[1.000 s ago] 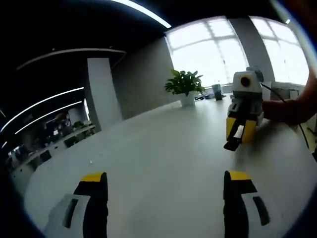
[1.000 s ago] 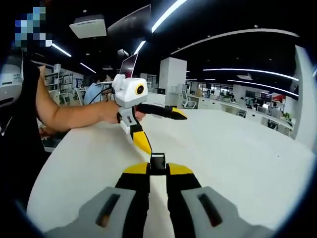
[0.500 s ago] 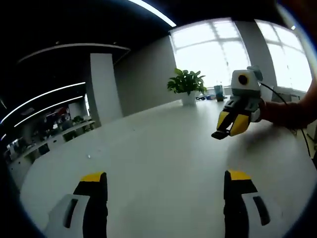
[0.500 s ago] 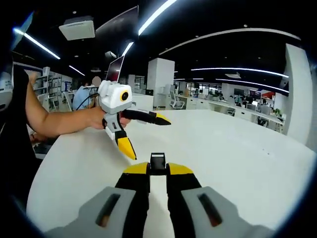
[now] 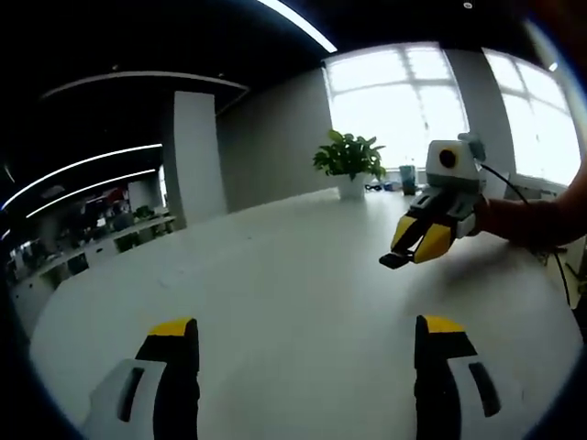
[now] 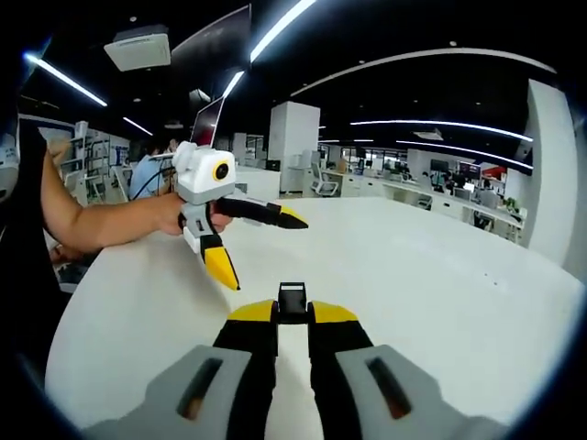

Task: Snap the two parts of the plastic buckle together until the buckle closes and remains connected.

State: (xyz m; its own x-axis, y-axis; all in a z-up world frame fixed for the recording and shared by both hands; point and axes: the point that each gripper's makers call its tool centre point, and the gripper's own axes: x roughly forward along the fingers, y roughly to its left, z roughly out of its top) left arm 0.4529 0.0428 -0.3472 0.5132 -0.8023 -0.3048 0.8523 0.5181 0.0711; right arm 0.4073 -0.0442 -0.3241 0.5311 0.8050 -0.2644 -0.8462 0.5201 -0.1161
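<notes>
An open-plan office surrounds a broad white table: the left gripper view looks toward bright windows, a grey pillar and one potted plant standing at the table's far edge, while the right gripper view looks past rows of desks under long ceiling light strips, with a white pillar in the middle distance and a seated person far back at left. Two grippers are in play. The left gripper, held in a hand above the table, has its two yellow-tipped jaws spread wide apart with nothing between them. The right gripper has its jaws pressed close together, clamped on one black buckle part that sticks out just past the yellow tips; in the left gripper view that same part juts from the gripper's tips, held clear above the tabletop. I can make out one buckle part.
</notes>
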